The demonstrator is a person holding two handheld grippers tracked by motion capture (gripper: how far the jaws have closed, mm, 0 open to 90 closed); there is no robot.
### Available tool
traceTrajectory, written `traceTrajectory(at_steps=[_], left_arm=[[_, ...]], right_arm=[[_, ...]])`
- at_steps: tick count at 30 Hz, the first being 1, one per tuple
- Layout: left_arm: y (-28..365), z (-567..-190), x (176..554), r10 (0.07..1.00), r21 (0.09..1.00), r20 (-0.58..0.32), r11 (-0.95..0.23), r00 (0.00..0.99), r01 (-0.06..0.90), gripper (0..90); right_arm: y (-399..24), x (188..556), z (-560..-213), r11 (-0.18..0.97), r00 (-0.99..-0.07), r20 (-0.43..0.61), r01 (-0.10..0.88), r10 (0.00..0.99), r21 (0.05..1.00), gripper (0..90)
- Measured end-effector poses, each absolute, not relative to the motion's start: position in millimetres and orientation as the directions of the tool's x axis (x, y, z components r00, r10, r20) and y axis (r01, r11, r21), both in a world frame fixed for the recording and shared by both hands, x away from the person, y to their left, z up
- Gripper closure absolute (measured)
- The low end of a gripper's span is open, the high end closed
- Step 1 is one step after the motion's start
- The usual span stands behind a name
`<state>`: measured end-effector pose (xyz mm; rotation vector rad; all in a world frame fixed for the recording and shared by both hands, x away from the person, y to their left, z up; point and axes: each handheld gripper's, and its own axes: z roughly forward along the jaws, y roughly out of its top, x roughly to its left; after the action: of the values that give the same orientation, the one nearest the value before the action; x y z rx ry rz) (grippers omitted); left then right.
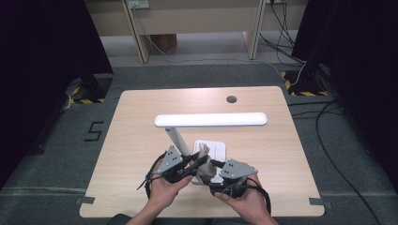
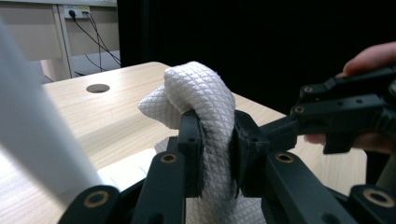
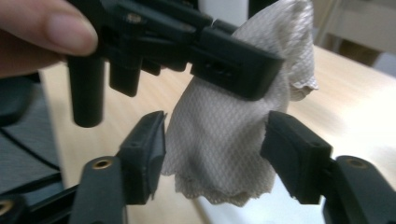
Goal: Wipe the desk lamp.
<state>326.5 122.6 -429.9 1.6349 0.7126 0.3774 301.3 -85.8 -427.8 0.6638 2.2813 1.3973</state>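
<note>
Your L gripper (image 1: 195,165) and R gripper (image 1: 215,165) meet at a crumpled beige cloth (image 1: 203,161) over the white desk lamp (image 1: 210,120) base; wooden table (image 1: 141,126) underneath.

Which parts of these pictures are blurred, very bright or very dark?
High view: the white desk lamp's flat head glares brightly and both sides are dark. Left gripper view: the white quilted cloth is sharp, with a blurred pale shape at left. Right gripper view: a thumb and the table's edge behind are soft.
</note>
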Motion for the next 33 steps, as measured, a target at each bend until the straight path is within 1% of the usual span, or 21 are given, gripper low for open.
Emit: traceTrajectory(at_steps=[5,6,7,8,10,12,14,15,17,20,22,23,24,25,26,29,30,33], left_arm=[[114,-429,328,0.642,0.969,-0.168,-0.033,0.748,0.246,74.7],[114,-429,328,0.644,0.968,-0.172,-0.029,0.746,0.248,74.6],[113,-429,328,0.646,0.968,-0.177,-0.023,0.743,0.251,74.6],[113,-429,328,0.646,0.967,-0.185,-0.016,0.741,0.255,74.4],[114,-429,329,0.645,0.965,-0.195,-0.008,0.739,0.262,74.1],[114,-429,328,0.638,0.964,-0.205,0.000,0.742,0.266,73.4],[114,-428,329,0.630,0.965,-0.212,0.012,0.747,0.263,72.4],[114,-427,329,0.628,0.965,-0.212,0.014,0.749,0.261,71.9],[113,-426,328,0.625,0.966,-0.212,0.017,0.752,0.258,71.1],[113,-424,329,0.622,0.962,-0.236,0.041,0.746,0.270,71.4],[113,-424,329,0.622,0.960,-0.245,0.048,0.744,0.276,71.8],[112,-424,329,0.621,0.960,-0.247,0.049,0.744,0.277,71.9],[112,-423,329,0.623,0.960,-0.244,0.049,0.743,0.275,72.0],[111,-423,329,0.627,0.961,-0.241,0.048,0.741,0.273,72.0],[111,-423,329,0.625,0.961,-0.239,0.045,0.743,0.271,72.1],[110,-423,329,0.622,0.961,-0.244,0.049,0.744,0.273,72.1],[109,-424,329,0.619,0.959,-0.249,0.053,0.745,0.277,72.1],[107,-424,328,0.612,0.960,-0.250,0.056,0.751,0.274,71.4]], right_arm=[[-83,305,-433,0.424,-0.764,-0.142,0.184,0.630,0.887,35.9],[-82,305,-434,0.433,-0.752,-0.160,0.180,0.640,0.883,37.6],[-82,305,-435,0.438,-0.745,-0.176,0.170,0.643,0.883,41.3],[-81,305,-435,0.446,-0.742,-0.194,0.155,0.642,0.882,47.0],[-82,305,-434,0.456,-0.738,-0.220,0.132,0.638,0.880,59.5],[-85,305,-434,0.450,-0.735,-0.223,0.124,0.640,0.884,73.0],[-89,305,-432,0.432,-0.738,-0.209,0.122,0.642,0.894,81.2],[-91,305,-431,0.428,-0.738,-0.210,0.116,0.641,0.897,82.6],[-93,306,-430,0.419,-0.740,-0.205,0.113,0.641,0.901,83.3],[-94,307,-428,0.412,-0.741,-0.205,0.105,0.640,0.905,82.4],[-93,307,-428,0.418,-0.742,-0.208,0.106,0.637,0.902,75.5],[-91,307,-428,0.416,-0.744,-0.204,0.107,0.636,0.903,68.4],[-90,306,-428,0.412,-0.741,-0.206,0.104,0.639,0.905,64.0],[-89,306,-429,0.409,-0.738,-0.204,0.105,0.643,0.907,61.9],[-88,306,-429,0.407,-0.738,-0.203,0.105,0.644,0.907,61.9],[-89,305,-429,0.385,-0.723,-0.203,0.093,0.660,0.918,66.5],[-90,304,-429,0.384,-0.721,-0.204,0.092,0.662,0.919,68.9],[-93,304,-428,0.393,-0.712,-0.224,0.078,0.665,0.916,80.2]])
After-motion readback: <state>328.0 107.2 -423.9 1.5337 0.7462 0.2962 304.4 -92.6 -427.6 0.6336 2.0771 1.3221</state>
